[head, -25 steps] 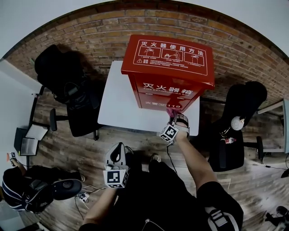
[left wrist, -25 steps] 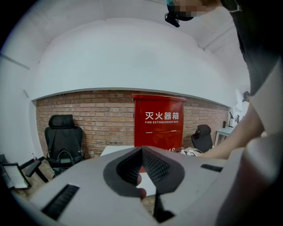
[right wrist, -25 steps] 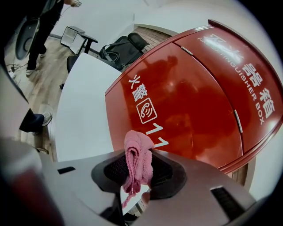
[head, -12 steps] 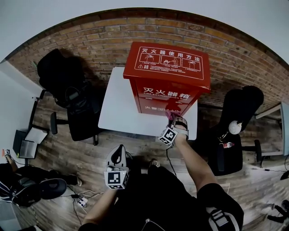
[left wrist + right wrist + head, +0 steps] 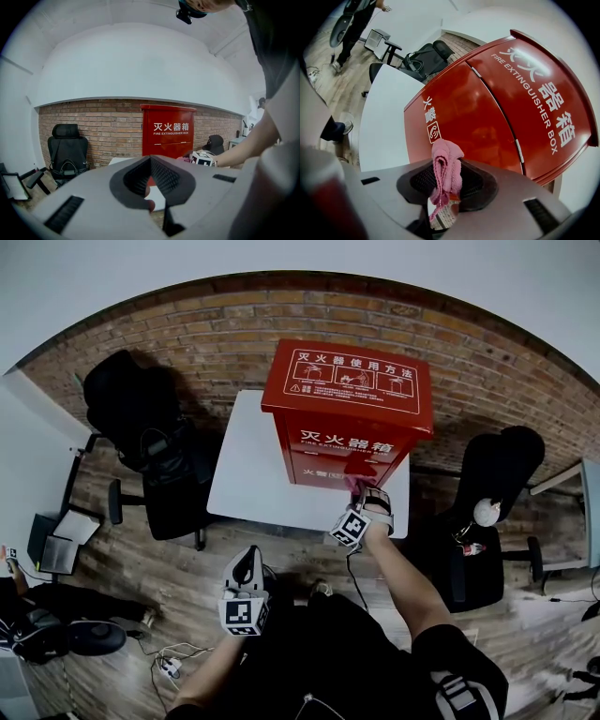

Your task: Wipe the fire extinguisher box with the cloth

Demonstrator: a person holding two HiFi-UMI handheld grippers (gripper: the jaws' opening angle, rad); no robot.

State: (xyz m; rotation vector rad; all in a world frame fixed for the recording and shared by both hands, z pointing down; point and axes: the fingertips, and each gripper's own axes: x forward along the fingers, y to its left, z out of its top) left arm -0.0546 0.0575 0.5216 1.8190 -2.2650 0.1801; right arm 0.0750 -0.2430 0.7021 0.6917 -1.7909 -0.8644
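The red fire extinguisher box [image 5: 347,413] stands upright on a white table [image 5: 248,479] against the brick wall. My right gripper [image 5: 359,491] is shut on a bunched pink cloth [image 5: 355,484], held at the bottom of the box's front panel. In the right gripper view the cloth [image 5: 444,152] sticks up out of the gripper [image 5: 449,163], close to the box's red door [image 5: 501,108]. My left gripper [image 5: 246,563] hangs low over the floor, well short of the table. In its own view this gripper [image 5: 150,158] is shut and empty, facing the box [image 5: 169,136].
A black office chair [image 5: 141,427] stands left of the table and another [image 5: 497,484] to the right. Brick wall [image 5: 187,334] runs behind. Cables and a power strip [image 5: 169,667] lie on the wooden floor. A person [image 5: 37,629] is at the lower left.
The right gripper has kept the cloth low on the box's front while the head view shifted slightly. The person at the lower left has moved further left. The left gripper has barely moved.
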